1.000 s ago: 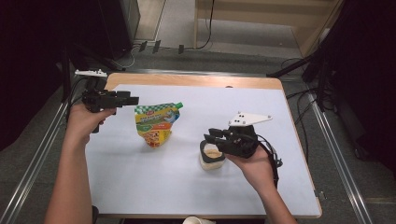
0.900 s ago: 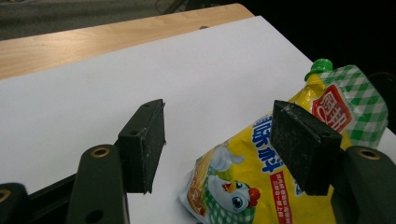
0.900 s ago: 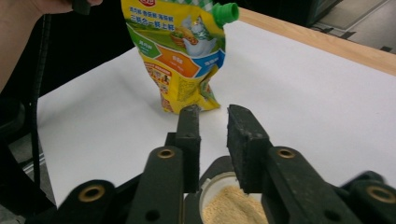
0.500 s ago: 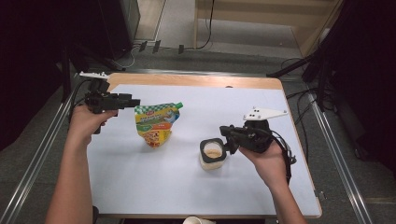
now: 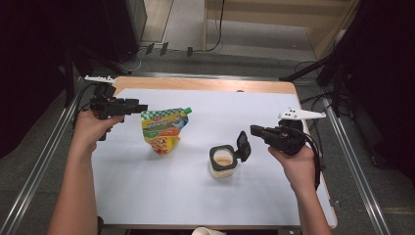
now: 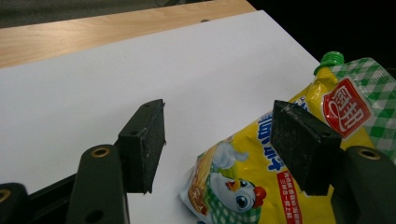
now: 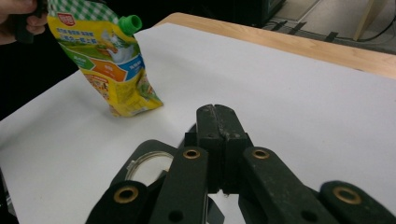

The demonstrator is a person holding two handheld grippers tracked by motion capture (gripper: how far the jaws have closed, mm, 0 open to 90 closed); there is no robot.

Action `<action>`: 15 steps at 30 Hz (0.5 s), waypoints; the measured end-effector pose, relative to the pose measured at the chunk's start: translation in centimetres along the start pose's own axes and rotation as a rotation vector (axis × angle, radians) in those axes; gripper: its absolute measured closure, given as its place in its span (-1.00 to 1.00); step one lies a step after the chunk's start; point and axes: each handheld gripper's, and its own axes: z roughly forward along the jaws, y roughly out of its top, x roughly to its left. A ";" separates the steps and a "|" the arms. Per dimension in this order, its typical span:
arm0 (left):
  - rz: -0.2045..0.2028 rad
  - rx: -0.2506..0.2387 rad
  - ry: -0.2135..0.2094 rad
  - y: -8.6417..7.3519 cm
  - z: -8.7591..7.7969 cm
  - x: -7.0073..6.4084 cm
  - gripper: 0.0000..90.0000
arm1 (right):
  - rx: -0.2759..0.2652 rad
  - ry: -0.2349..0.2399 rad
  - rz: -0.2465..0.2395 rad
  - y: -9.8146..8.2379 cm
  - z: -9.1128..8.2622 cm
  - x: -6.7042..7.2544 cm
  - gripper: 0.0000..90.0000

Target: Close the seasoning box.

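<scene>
A yellow and green spouted pouch (image 5: 164,129) lies left of centre on the white sheet (image 5: 195,196). My left gripper (image 5: 142,107) hovers at its upper left corner. In the left gripper view that gripper (image 6: 219,116) stands open, and the pouch (image 6: 261,154) lies under and beyond one jaw, not pinched. A small jar (image 5: 222,164) stands right of centre with its black flip lid (image 5: 243,146) swung up. Just right of the lid is my right gripper (image 5: 254,130). In the right gripper view that gripper (image 7: 215,109) is shut with nothing between its pads, the lid (image 7: 144,163) below it.
The sheet covers a wooden table (image 5: 205,84) with metal rails along both sides. A paper cup (image 5: 208,231) pokes in at the near edge. Cables lie on the floor behind the table. Bare sheet lies between pouch and jar and in front of them.
My right gripper has drawn back to the right, away from the jar. The jar's black lid now stands flipped open. The left hand has kept still.
</scene>
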 end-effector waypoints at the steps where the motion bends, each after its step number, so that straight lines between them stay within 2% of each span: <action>1: -0.001 0.000 0.000 0.0 0.0 0.0 -0.19 | 0.003 -0.002 0.008 -0.1 0.1 -0.2 1.00; 6: -0.003 0.000 0.001 0.0 0.0 0.1 -0.19 | 0.035 0.000 0.023 -0.8 1.2 -0.6 1.00; 15: 0.001 0.007 0.001 0.0 0.1 0.1 -0.19 | 0.057 0.014 0.011 -1.1 2.2 -0.2 1.00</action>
